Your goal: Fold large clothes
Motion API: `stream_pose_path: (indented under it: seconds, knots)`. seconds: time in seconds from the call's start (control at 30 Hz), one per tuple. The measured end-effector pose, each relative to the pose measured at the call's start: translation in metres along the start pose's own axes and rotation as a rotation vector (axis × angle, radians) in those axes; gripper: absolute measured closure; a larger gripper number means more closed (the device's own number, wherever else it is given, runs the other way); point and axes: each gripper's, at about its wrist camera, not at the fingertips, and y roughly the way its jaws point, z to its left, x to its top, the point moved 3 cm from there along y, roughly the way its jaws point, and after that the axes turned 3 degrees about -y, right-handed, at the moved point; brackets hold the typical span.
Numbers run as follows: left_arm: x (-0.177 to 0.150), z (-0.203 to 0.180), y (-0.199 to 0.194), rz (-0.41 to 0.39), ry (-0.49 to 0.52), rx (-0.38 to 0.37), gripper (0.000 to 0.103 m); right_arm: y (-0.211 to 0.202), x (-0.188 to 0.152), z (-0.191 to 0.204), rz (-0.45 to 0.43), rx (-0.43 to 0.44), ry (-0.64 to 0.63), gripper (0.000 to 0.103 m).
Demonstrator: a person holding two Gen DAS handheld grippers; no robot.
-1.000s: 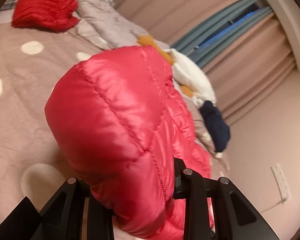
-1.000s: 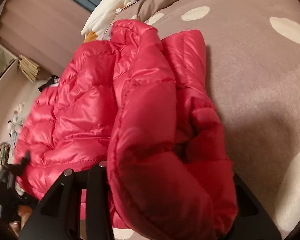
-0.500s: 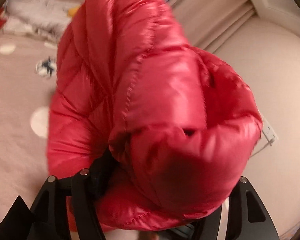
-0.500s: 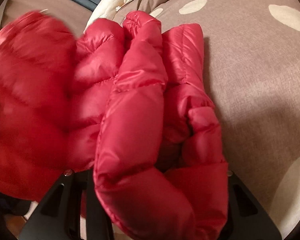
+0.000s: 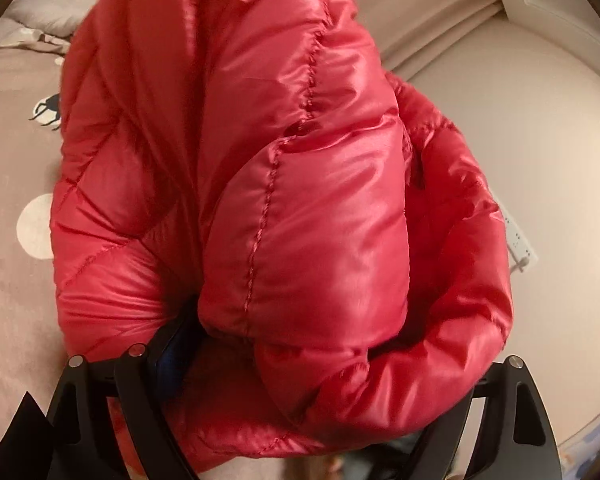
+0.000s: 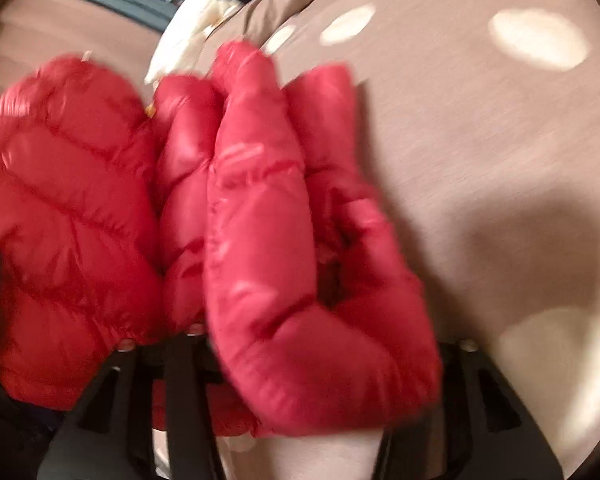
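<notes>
Red puffer jacket (image 5: 300,200) now bunched closer, left tool (image 5: 300,380) jaws just widened around it, right tool (image 6: 320,380) loosening too, grip unclear

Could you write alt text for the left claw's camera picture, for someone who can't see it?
A puffy, shiny red quilted jacket fills most of the view, bunched between the wide-spread black fingers of the left claw. Behind it lie a brown bedspread with pale dots, beige curtains and a bare wall.
</notes>
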Motion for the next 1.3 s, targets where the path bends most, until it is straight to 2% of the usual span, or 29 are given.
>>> stream_pose_path:
  seconds: [0.07,0.17,0.2,0.27,0.37,0.43,0.53,0.6,0.67,0.77,0.87,1.0,1.1,1.13,1.2,1.27,1.3]
  knots:
    - [-0.001,0.001,0.002,0.001,0.001,0.009,0.017,-0.02,0.008,-0.006,-0.057,-0.052,0.005,0.034]
    - [0.005,-0.003,0.011,-0.002,0.006,0.019,0.016,-0.059,0.021,-0.014,-0.195,-0.137,0.001,0.021]
    - [0.005,-0.004,0.011,-0.003,0.007,0.022,0.016,-0.072,0.023,-0.016,-0.234,-0.149,0.001,0.02]
    - [0.008,-0.001,0.015,-0.007,0.006,0.036,0.016,-0.096,0.027,-0.018,-0.287,-0.123,0.007,0.017]
    - [0.013,-0.02,0.024,0.004,0.026,0.068,0.016,-0.118,0.029,-0.02,-0.322,-0.086,0.009,0.016]
    - [0.009,-0.031,0.044,0.036,0.095,0.113,0.016,-0.128,0.03,-0.021,-0.357,-0.108,0.009,0.015]
    - [-0.008,-0.046,0.081,0.095,0.275,0.251,0.013,-0.139,0.034,-0.023,-0.387,-0.107,0.007,0.015]
    - [-0.026,-0.054,0.105,0.088,0.397,0.372,0.009,-0.148,0.034,-0.023,-0.403,-0.082,0.018,0.015]
    - [-0.036,-0.059,0.118,0.077,0.463,0.408,0.003,-0.152,0.037,-0.022,-0.419,-0.062,0.035,0.015]
    - [-0.035,-0.06,0.126,0.083,0.471,0.391,0.003,-0.15,0.041,-0.018,-0.411,-0.027,0.023,0.015]
    - [-0.029,-0.059,0.118,0.086,0.443,0.345,0.003,-0.136,0.044,-0.013,-0.344,0.001,-0.003,0.015]
    - [-0.037,-0.06,0.115,0.093,0.491,0.345,0.003,-0.116,0.048,0.003,-0.252,0.123,-0.034,0.015]
    - [-0.036,-0.06,0.112,0.08,0.477,0.33,0.003,-0.103,0.048,0.023,-0.207,0.178,-0.091,0.015]
    - [-0.035,-0.056,0.109,0.079,0.469,0.319,0.003,-0.096,0.047,0.031,-0.182,0.181,-0.115,0.017]
    - [-0.032,-0.052,0.107,0.079,0.452,0.302,0.003,-0.086,0.045,0.039,-0.149,0.18,-0.155,0.035]
    - [-0.027,-0.049,0.105,0.08,0.424,0.287,0.003,-0.073,0.044,0.042,-0.11,0.158,-0.172,0.076]
    - [-0.025,-0.048,0.103,0.08,0.41,0.277,0.003,-0.068,0.044,0.041,-0.105,0.136,-0.169,0.079]
